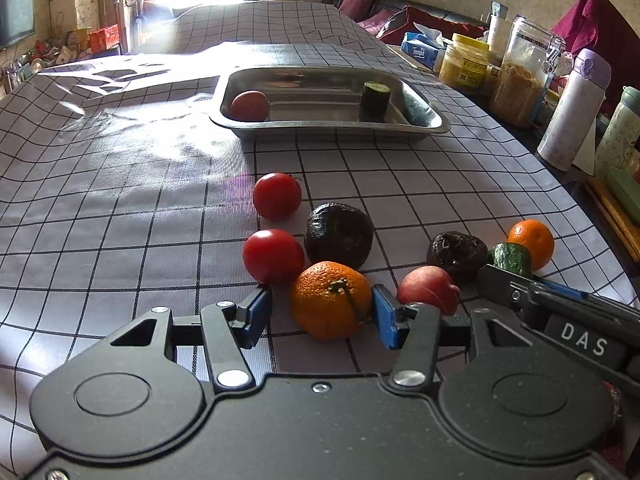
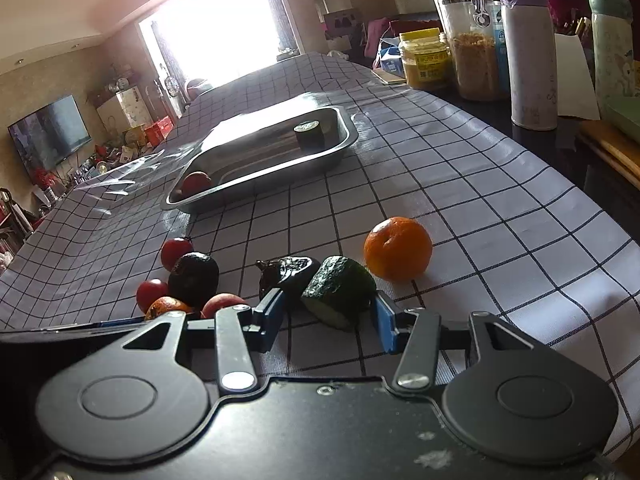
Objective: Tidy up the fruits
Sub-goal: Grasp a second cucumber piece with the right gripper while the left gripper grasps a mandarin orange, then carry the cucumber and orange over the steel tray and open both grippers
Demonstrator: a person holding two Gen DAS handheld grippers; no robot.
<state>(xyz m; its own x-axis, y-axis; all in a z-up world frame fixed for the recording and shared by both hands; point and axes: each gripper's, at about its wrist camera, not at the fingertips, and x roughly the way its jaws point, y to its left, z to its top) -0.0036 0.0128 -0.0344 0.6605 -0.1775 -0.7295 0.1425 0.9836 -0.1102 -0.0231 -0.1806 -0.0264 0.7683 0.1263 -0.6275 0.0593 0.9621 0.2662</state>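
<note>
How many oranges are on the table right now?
2: one orange between the left gripper fingers; another orange at the right end of the pile. None visible in the tray.

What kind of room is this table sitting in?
Most likely a home living and dining room. A wall-mounted television and a dark sofa with cushions stand beyond the checked tablecloth, and pantry jars and flasks crowd the table's right edge.
</note>
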